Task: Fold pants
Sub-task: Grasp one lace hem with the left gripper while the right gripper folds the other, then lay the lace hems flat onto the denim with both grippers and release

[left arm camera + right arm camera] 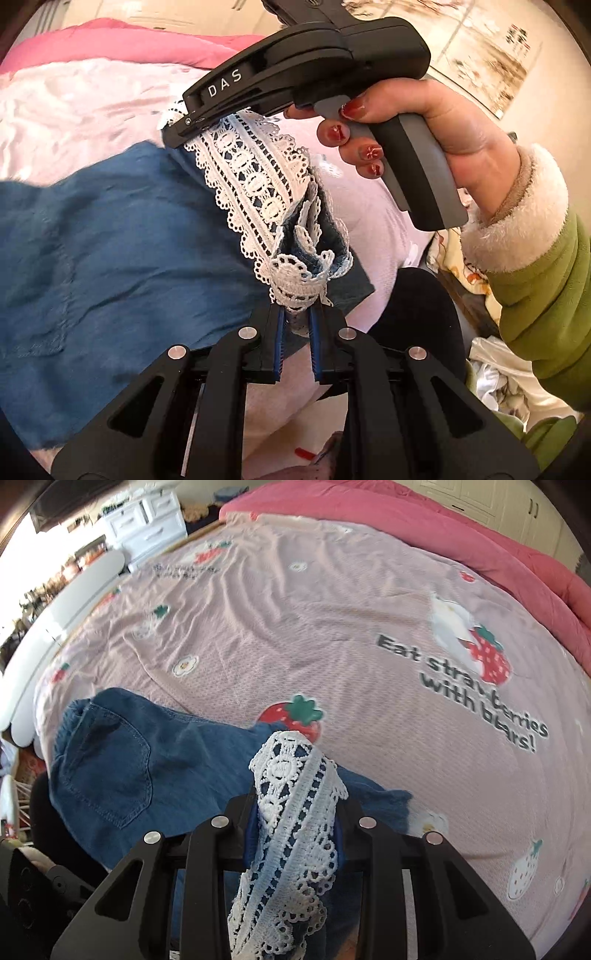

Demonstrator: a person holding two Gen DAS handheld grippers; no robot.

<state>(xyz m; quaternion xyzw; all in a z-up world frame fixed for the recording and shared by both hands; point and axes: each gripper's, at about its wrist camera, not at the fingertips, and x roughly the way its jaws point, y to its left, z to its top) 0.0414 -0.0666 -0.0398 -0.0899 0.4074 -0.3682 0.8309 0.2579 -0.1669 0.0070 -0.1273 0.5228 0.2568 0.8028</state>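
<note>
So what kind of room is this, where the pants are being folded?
Most likely a bedroom: the blue denim pants lie on a bed with a pink strawberry-print sheet, a pink quilt is piled at its far edge, and a white chest of drawers stands beyond.

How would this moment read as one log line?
fold pants | left gripper: shut on lace hem | right gripper: shut on lace hem | pants on bed

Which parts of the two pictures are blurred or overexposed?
Left wrist view: the bedsheet is washed out by glare and the background is motion-blurred, the lace hem sharp. Right wrist view: strong fisheye bending, bright window glare at top left, the printed text slightly smeared.
</note>
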